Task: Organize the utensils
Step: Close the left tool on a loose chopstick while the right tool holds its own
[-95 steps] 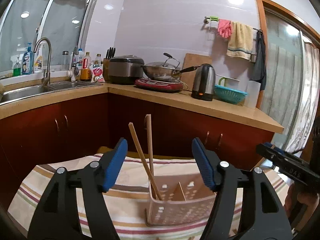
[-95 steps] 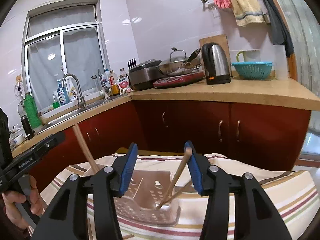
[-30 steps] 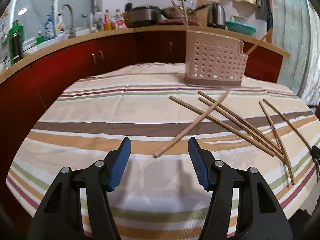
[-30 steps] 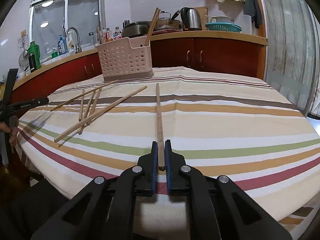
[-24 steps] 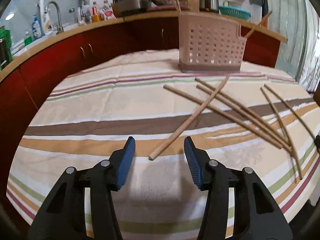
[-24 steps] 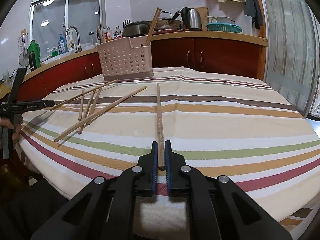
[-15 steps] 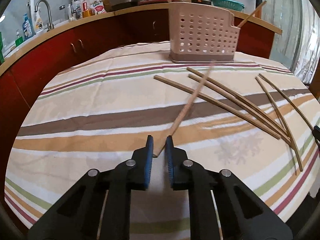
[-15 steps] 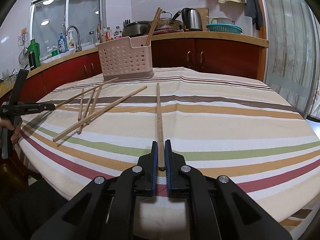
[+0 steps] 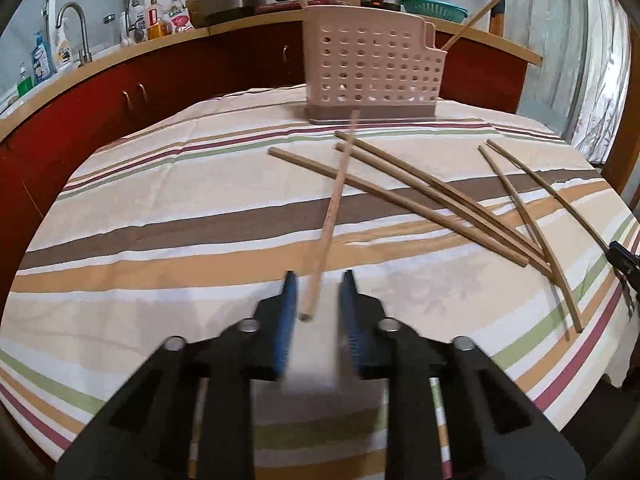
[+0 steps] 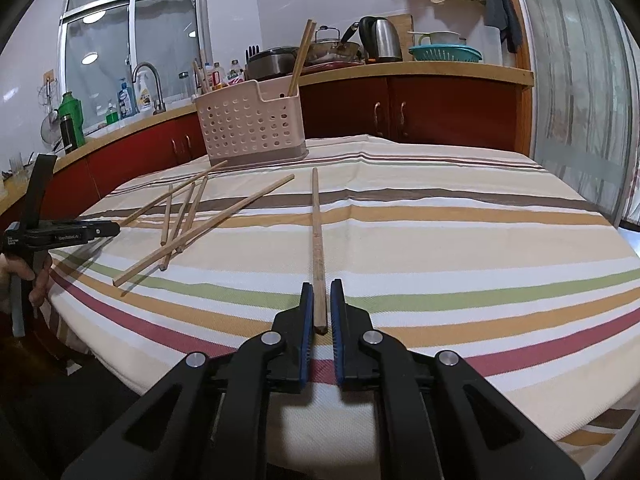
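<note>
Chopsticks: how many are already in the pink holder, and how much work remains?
A few chopsticks stand in the holder. The right gripper is shut on one; the left gripper, its jaws just opening, has one between them. Four more lie loose on the cloth.

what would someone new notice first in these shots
The loose chopsticks scattered over the striped tablecloth catch the eye first, with the pink holder standing at the far edge, a few sticks already in it. Next, each pair of tongs has a chopstick end between its blue pads: the right tongs are shut on one chopstick, while the left tongs show a gap around another.
</note>
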Tool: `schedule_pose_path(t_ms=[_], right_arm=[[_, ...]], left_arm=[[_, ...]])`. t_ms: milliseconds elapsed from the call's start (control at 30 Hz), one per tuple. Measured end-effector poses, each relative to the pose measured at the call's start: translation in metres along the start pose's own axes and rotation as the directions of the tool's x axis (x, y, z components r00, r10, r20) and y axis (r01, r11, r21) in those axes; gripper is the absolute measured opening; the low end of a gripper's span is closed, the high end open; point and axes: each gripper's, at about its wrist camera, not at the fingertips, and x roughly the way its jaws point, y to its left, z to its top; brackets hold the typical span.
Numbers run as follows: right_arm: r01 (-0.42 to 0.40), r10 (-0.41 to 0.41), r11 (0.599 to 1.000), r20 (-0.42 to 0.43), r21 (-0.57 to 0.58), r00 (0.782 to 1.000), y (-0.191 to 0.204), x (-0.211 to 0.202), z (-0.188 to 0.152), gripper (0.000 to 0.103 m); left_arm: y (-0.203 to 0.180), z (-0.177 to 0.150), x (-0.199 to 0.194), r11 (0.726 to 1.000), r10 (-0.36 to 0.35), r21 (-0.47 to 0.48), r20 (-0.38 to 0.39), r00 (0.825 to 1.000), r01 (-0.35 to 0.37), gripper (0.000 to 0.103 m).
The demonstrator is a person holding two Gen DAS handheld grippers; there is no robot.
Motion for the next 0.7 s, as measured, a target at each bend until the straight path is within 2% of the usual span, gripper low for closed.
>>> schedule_pose_path(t_ms=[100,300,367,433,500,600,633,667,700], right_arm=[[-0.004,0.004,1.0,0.0,0.003,1.0,0.0,-0.002,-0.001,0.009],[-0.014,0.014,1.0,0.003,0.005,1.0,-0.001,-0.003,-0.002,0.009],[-0.028,0.028,1.0,0.006,0.01,1.0,-0.002,-0.003,-0.003,0.012],[-0.035,0.034,0.999,0.015,0.006,0.999,-0.002,-0.005,-0.004,0.018],[-0.03,0.03,0.999,0.018,-0.013,0.999,0.002,-0.006,-0.006,0.024],[-0.027,0.027,1.0,0.015,-0.016,1.0,0.002,-0.006,-0.005,0.023],[-0.024,0.025,1.0,0.013,-0.016,1.0,0.002,-0.005,-0.004,0.022],[-0.017,0.017,1.0,0.011,-0.017,1.0,0.002,-0.005,-0.004,0.019],[-0.016,0.016,1.0,0.009,-0.013,1.0,0.001,-0.005,-0.003,0.015]], left_arm=[[-0.006,-0.001,0.0,1.0,-0.003,0.012,0.005,1.0,0.003,0.008],[-0.008,-0.006,-0.004,1.0,0.004,0.019,0.021,1.0,-0.005,0.007],[-0.008,-0.008,-0.005,1.0,0.009,0.023,0.026,1.0,-0.009,0.007],[-0.009,-0.008,-0.006,1.0,0.019,0.023,0.027,0.999,-0.02,0.008],[-0.009,-0.009,-0.007,0.999,0.035,0.011,0.029,0.999,-0.036,0.019],[-0.006,-0.011,-0.007,0.999,0.023,-0.029,0.035,0.999,-0.022,0.017],[-0.006,-0.012,-0.007,0.999,0.014,-0.033,0.037,0.999,-0.013,0.015],[-0.007,-0.012,-0.008,1.0,0.008,-0.029,0.037,0.999,-0.007,0.007],[-0.011,-0.012,-0.008,1.0,0.019,-0.01,0.039,0.999,-0.019,0.007]])
